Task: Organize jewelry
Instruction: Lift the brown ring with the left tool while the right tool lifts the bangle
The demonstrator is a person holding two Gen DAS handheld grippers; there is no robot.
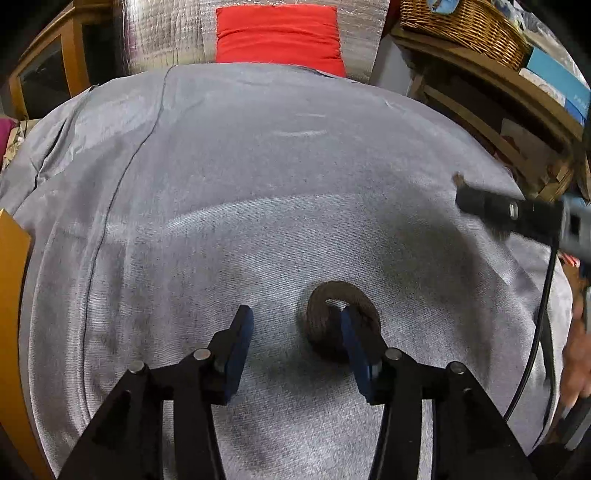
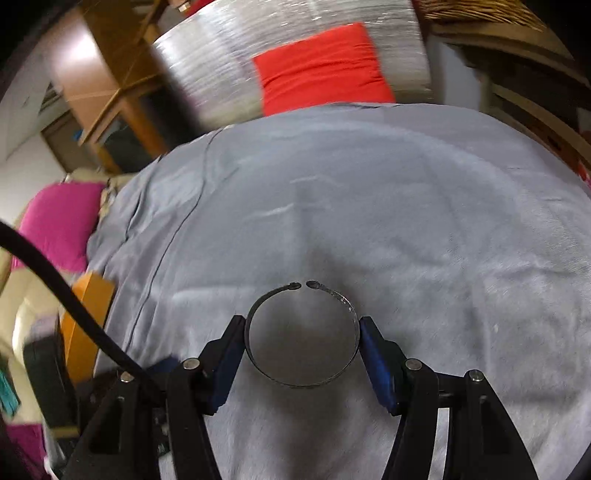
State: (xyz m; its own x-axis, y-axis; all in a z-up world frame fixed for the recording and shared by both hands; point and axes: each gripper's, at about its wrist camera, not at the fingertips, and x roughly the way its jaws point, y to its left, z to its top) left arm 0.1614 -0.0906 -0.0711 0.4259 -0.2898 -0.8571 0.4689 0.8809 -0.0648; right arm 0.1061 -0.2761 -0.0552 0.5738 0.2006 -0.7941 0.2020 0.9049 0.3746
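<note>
Covering most of both views, a grey woven cloth [image 1: 280, 177] spreads over a rounded surface, with a red cushion [image 1: 279, 35] at top centre and a wicker basket [image 1: 465, 29] at upper right of the left wrist view. Next down in size, the left gripper [image 1: 295, 328] sits at bottom centre with its jaws spread wide and clamping nothing; its right-side blue pad is poked into, or lies in front of, the hole of a dark braided rope-like ring [image 1: 325, 317] lying flat on the cloth, so the ring sits off to the right of the gap, not between the fingers. The right gripper [image 2: 302, 341], at bottom centre of the right wrist view, has its blue pads pressed on opposite sides of a thin dark metal open cuff bangle [image 2: 258, 306], grasping it across its width. The bangle's opening points away, toward the top of the frame. Whether it is lifted off the cloth cannot be told; the background is motion-blurred. Judgement: the left gripper is far nearer the braided ring, and must shift rightward to straddle it.
</note>
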